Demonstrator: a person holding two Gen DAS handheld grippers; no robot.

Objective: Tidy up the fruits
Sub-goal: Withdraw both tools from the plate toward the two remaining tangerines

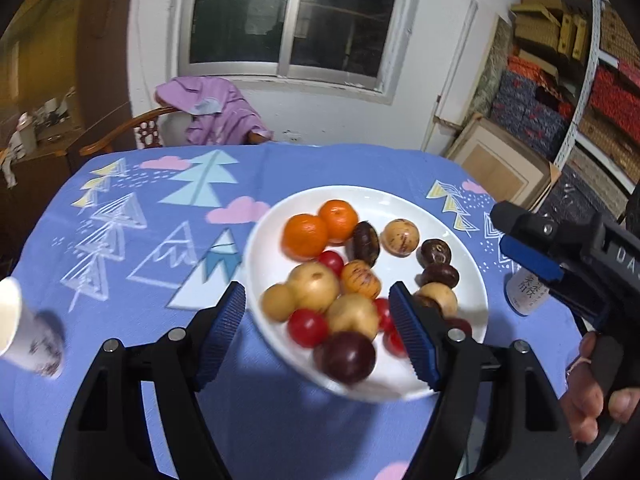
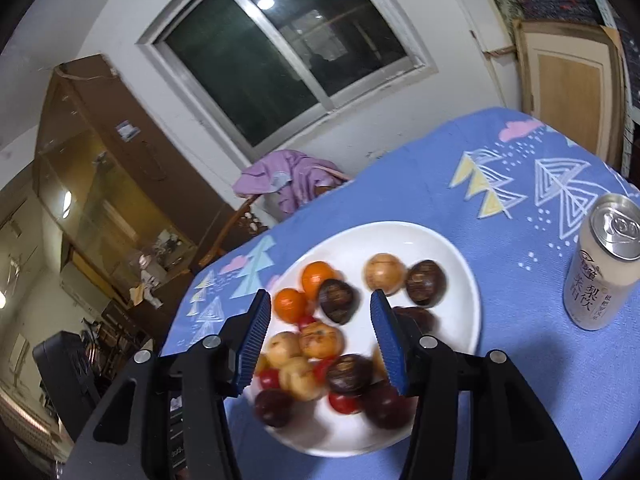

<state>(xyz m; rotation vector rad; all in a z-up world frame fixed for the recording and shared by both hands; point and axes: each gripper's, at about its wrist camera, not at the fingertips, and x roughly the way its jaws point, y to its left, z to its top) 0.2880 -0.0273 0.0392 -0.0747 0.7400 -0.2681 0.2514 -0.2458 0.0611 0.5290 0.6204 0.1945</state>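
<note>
Both grippers poised over the fruit plate, nothing picked yet

The left gripper [image 1: 320, 332] gapes wide and empty; the white plate [image 1: 400, 200] holds the piled fruits [image 1: 316, 288] (oranges, tomatoes, plums); the right gripper [image 2: 320, 340] hangs part-open, empty. Next: settle on one fruit.

We count one white plate [image 1: 400, 200] beneath and ahead of the left jaws, holding two oranges [image 1: 306, 236] beyond the fingertips. Around them lie about four red cherry tomatoes [image 1: 307, 327], roughly six tan or yellowish round fruits [image 1: 314, 286] and some five dark purple-brown ones [image 1: 349, 357]; blur keeps these uncertain. One drink can [image 2: 598, 264] stands right of the right jaws, one paper cup [image 1: 28, 328] left of the left jaws.
</note>
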